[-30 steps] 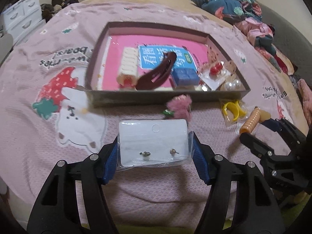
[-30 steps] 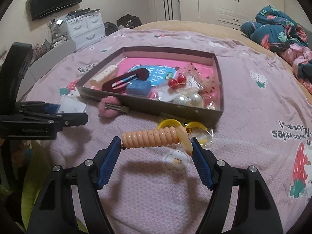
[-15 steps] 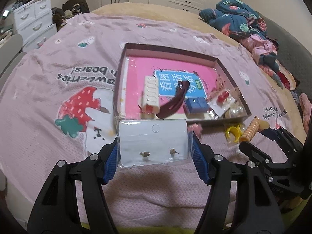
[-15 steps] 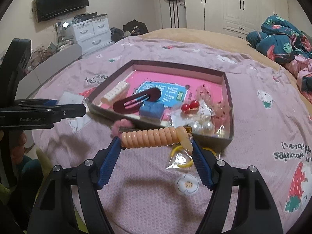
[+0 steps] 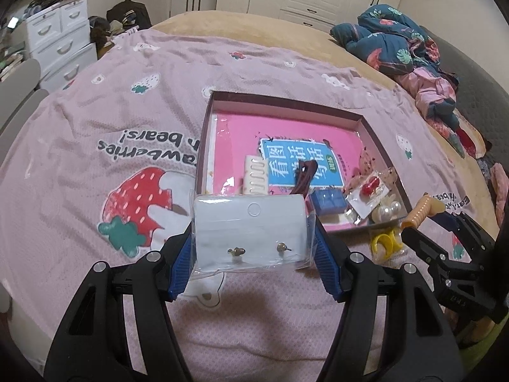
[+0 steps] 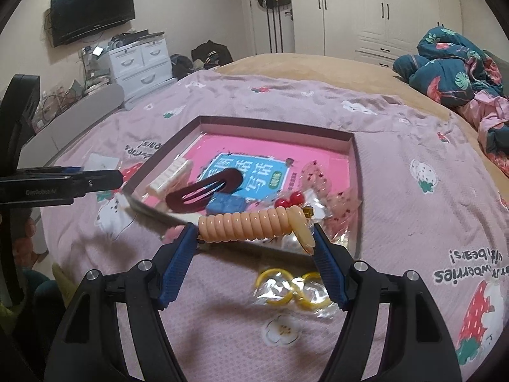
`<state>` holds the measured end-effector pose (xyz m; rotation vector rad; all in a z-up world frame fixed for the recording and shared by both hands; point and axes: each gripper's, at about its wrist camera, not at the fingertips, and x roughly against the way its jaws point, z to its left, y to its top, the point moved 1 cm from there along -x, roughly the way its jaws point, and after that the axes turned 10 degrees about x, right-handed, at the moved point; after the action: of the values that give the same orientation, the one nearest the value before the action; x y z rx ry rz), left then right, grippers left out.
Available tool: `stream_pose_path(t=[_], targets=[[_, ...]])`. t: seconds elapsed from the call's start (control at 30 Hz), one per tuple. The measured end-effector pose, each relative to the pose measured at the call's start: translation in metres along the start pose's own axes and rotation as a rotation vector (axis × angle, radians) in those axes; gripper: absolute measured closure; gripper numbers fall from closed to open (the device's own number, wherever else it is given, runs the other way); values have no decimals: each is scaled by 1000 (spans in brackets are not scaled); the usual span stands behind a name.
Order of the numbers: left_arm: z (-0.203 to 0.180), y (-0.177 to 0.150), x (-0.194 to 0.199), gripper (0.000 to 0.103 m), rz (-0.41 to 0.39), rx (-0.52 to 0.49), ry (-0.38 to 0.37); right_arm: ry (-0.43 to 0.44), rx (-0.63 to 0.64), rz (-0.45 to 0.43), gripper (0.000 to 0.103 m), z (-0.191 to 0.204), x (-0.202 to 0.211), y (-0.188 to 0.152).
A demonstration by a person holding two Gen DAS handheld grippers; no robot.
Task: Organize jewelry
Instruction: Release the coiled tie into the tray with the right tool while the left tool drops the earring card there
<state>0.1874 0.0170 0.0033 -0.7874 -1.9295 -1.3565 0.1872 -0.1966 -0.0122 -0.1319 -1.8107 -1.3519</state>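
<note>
Near the tray (image 5: 385,133) on the bed, the left tool (image 5: 251,248) pinches an earring card (image 5: 249,222) — the right tool (image 6: 254,248) pinches a peach coil hair tie (image 6: 251,224).

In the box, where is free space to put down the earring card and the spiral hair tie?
Free: the pink floor by the far wall of the box and behind the comb. Crowded: the near right corner, with pearls, red beads, blue block.

Box (image 5: 385,141) mid-bed, clips and beads in its near-right corner; ring packet (image 6: 294,289) on blanket (image 6: 413,222) just near of it.
</note>
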Motion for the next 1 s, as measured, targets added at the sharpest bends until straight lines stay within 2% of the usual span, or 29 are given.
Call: stream_pose_path(t=[0.63,1.0], targets=[[-43,23,-44,46,47,-48,-44,-85,-51,21,33,-47,-18,0],[-55,29,-81,46,98,-67,-38,-88,-47,46,32,-52,-39,0]])
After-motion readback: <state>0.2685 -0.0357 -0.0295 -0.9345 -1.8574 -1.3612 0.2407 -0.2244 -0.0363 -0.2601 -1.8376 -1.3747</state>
